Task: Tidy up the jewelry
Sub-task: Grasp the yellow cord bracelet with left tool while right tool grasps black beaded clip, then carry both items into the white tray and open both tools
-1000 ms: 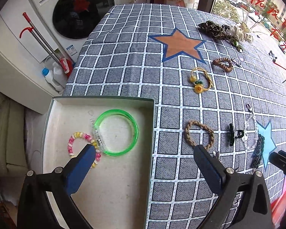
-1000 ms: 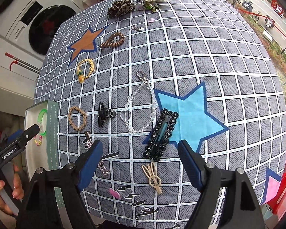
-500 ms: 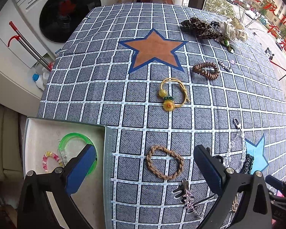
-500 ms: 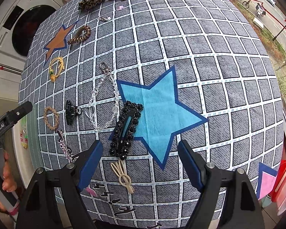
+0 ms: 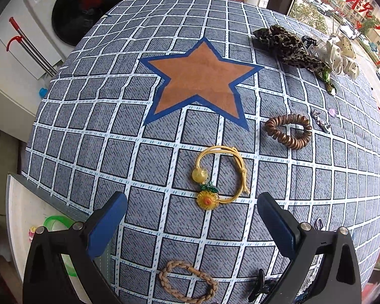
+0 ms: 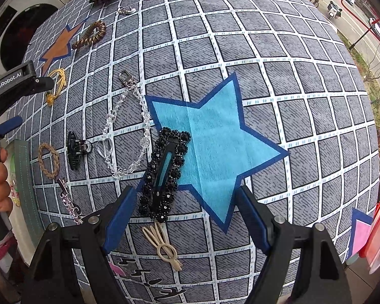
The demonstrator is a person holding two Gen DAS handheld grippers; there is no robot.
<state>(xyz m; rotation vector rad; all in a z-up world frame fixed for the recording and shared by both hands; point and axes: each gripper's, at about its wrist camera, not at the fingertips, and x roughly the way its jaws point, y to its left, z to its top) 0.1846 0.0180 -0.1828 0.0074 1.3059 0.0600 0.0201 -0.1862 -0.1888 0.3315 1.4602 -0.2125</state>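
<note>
Your left hand-held gripper (image 5: 192, 214) hangs wide, nothing between its blue pads. The yellow cord bracelet (image 5: 221, 177) lies on the worktop (image 5: 88, 136) at about 12 o'clock from the gap, just beyond the fingertips.

Handling, judged: thin cord loop, light and limp; it will sag and fold when lifted. The amber bead and sunflower charm (image 5: 208, 201) are hard and smooth, likely slippery under the pads. Pinch the cord at the knot near 3 o'clock on the loop, or across the doubled strands, not on the charm.

The braided tan loop (image 5: 187, 285) sits at 6 o'clock, below the pads; soft, rough, easy to grip anywhere. The coiled brown hair tie (image 5: 288, 131) is at 1 o'clock, well apart; springy, it will stretch.

The tray (image 5: 20, 202) lies at 8 o'clock, with a green bangle (image 5: 57, 221) in it.

Your right hand-held gripper (image 6: 185, 219) is also spread wide and empty. The black beaded clip (image 6: 166, 174) lies at 11 o'clock from its gap, partly between the pads; rigid, studded, grip across its long sides. The clear bead chain (image 6: 125, 129) beyond is loose and slack.
</note>
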